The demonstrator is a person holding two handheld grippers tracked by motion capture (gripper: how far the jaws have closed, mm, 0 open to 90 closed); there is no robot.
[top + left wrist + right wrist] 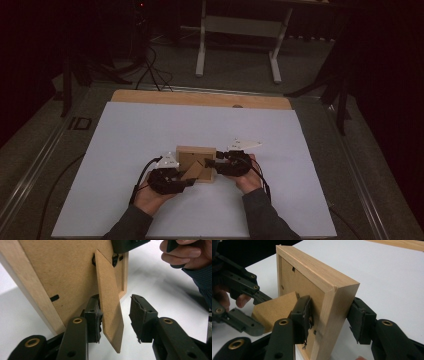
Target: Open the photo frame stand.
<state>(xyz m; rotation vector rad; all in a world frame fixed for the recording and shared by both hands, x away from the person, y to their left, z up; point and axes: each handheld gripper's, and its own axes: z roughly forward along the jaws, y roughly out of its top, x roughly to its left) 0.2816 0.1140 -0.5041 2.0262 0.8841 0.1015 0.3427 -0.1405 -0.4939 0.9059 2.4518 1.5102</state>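
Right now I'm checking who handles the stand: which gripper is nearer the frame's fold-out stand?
Left. The left gripper straddles the stand, one pad touching it. The right gripper clamps the frame edge beside it.

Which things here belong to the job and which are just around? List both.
In the job:
wooden picture frame
fold-out stand on its back
left gripper
right gripper

Just around:
white table cover
metal table legs behind
floor cables
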